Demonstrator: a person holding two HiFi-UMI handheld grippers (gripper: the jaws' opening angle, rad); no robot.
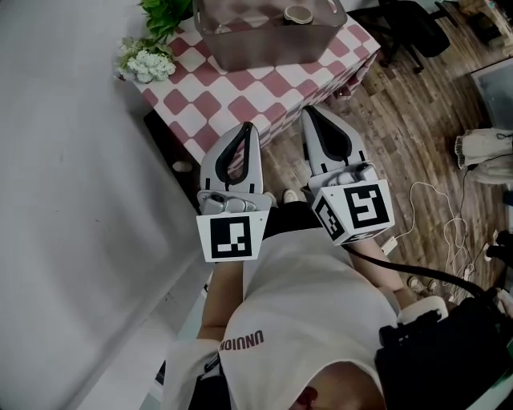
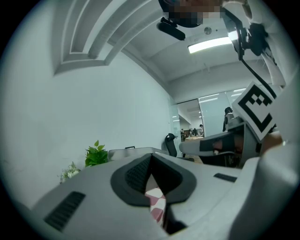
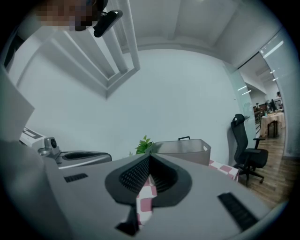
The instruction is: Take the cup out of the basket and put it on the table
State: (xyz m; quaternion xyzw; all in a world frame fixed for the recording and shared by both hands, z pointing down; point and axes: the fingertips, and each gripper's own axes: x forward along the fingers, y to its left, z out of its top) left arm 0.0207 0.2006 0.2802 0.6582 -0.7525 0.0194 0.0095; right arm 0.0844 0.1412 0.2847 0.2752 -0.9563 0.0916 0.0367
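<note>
Checkered-cloth table [image 1: 216, 96] sits against the white wall [image 1: 64, 200], with wood floor [image 1: 417, 120] on its other side. Grey translucent basket [image 1: 264, 44] stands on the table's far end. Green plant [image 1: 164, 12] and white flowers [image 1: 148, 62] are just beside it on the wall side. Cup [image 1: 298, 14] is inside the basket, toward its far wall — only the rim shows. Left gripper [image 1: 248, 126] and right gripper [image 1: 308, 110] are held side by side near the table's near edge, tips pointing toward the basket, well apart from the cup. Both have jaws pressed together with nothing between them — just checkered cloth showing behind the tips. Office chair [image 1: 409, 32] stands past the table, and cables [image 1: 449, 232] lie on the floor.
</note>
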